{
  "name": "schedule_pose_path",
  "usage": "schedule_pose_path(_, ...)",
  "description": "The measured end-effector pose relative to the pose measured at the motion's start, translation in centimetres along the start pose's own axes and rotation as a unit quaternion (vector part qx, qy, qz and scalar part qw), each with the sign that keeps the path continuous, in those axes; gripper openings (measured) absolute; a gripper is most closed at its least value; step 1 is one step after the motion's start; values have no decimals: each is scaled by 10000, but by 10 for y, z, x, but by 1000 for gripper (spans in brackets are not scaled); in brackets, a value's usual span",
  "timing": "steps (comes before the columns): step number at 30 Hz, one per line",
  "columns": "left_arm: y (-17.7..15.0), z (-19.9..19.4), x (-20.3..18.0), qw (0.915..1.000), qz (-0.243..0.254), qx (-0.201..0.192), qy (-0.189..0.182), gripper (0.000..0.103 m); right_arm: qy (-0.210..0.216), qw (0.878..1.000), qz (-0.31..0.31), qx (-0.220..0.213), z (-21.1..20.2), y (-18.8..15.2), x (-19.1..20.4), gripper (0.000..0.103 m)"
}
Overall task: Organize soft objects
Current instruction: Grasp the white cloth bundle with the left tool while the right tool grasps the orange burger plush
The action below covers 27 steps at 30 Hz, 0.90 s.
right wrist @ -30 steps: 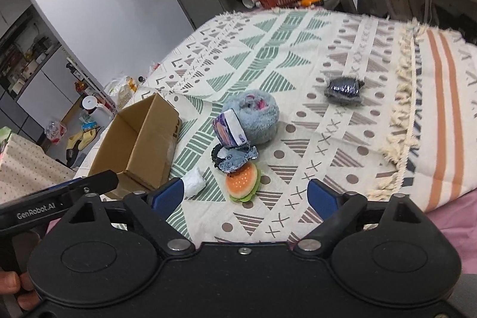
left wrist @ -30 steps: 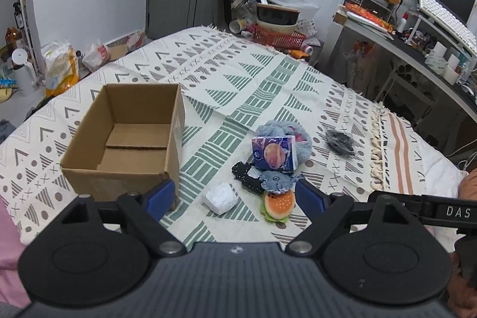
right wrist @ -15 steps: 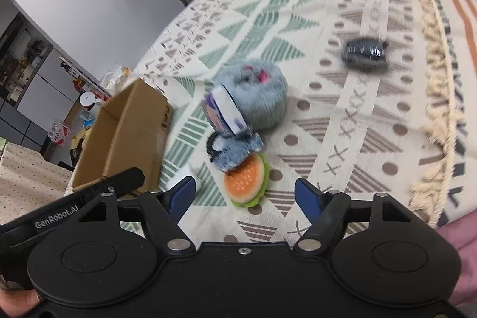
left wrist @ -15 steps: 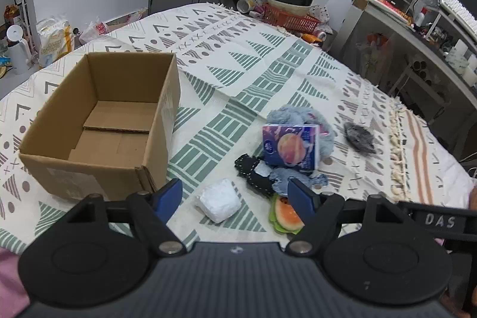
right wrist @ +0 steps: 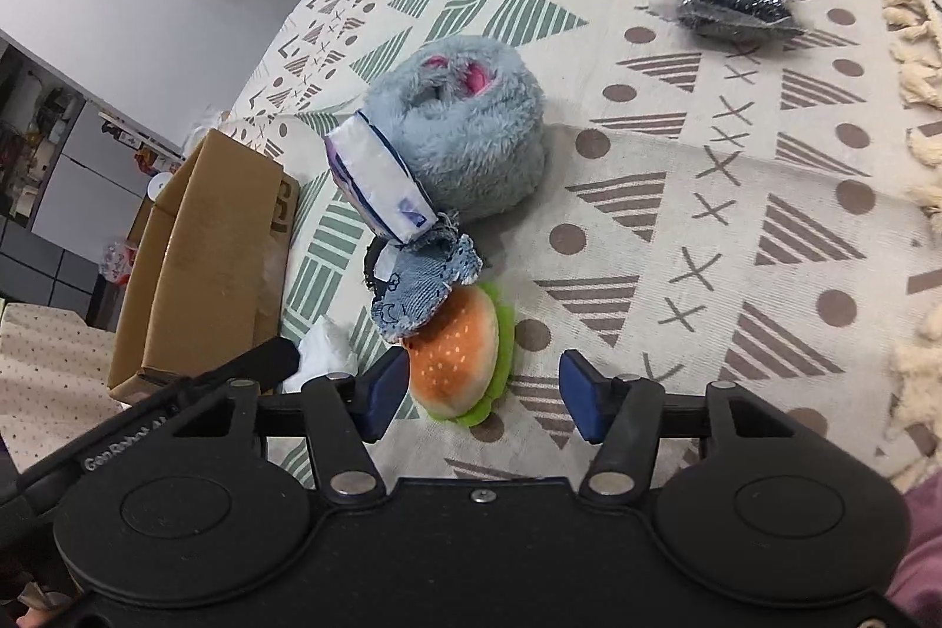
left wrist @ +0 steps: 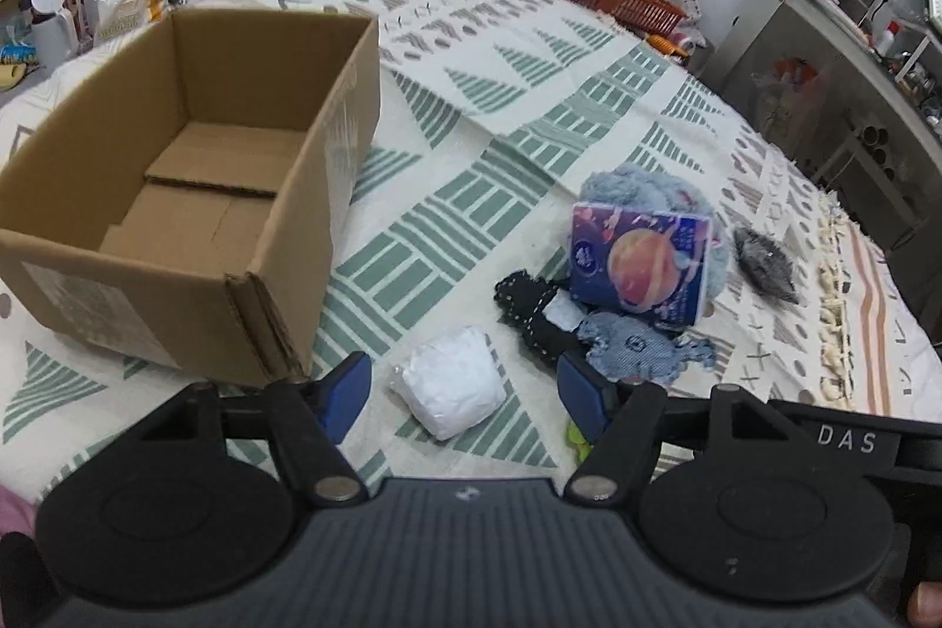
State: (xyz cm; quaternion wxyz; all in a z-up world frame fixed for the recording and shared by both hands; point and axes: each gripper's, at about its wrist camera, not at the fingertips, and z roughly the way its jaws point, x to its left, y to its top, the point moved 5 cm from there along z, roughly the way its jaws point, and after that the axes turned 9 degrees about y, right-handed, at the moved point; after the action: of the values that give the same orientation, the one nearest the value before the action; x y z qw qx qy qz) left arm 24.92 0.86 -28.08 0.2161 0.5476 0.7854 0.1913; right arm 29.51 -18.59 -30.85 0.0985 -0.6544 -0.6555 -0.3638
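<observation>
Left wrist view: the left gripper (left wrist: 465, 395) points down at the patterned bedspread (left wrist: 500, 110), its jaws closing, with the white wrapped bundle (left wrist: 450, 395) lying between the blue fingertips (left wrist: 347, 392); the pads do not press on it. Just left of the bundle stands the open cardboard box (left wrist: 194, 192), its near corner close to the left fingertip.

Right wrist view: the right gripper (right wrist: 483, 395) has its jaws closing around the plush hamburger (right wrist: 456, 363); the left pad stands at the toy's edge, possibly touching, and the right pad is clear of it. A blue denim piece (right wrist: 418, 292) overlaps the hamburger's far side and crowds the approach. Beyond it, a black dotted cloth (left wrist: 530, 310) lies partly under the denim. A tissue pack (right wrist: 380, 180) leans against the fluffy blue plush (right wrist: 465, 133) behind it.

Well apart to the right rests a dark item in clear wrap (right wrist: 733, 4), near the tasselled edge (right wrist: 918, 57). At the far end of the bed, a red basket (left wrist: 624, 1) and a cluttered desk (left wrist: 824, 10) close the scene.
</observation>
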Motion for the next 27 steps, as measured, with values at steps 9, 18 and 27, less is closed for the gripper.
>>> schedule_pose_path(9, -5, 19, 0, 9998, -23, 135, 111, 69, 13, 9998, 8, 205, 20, 2, -4, 45)
schedule_pose_path(18, -11, 29, -4, 9995, 153, 148, 235, 50, 98, 9993, -200, 295, 25, -3, 2, 23)
schedule_pose_path(27, -14, 15, -5, 9996, 178, 113, 186, 47, -7, 9998, -190, 114, 6, -11, 4, 16)
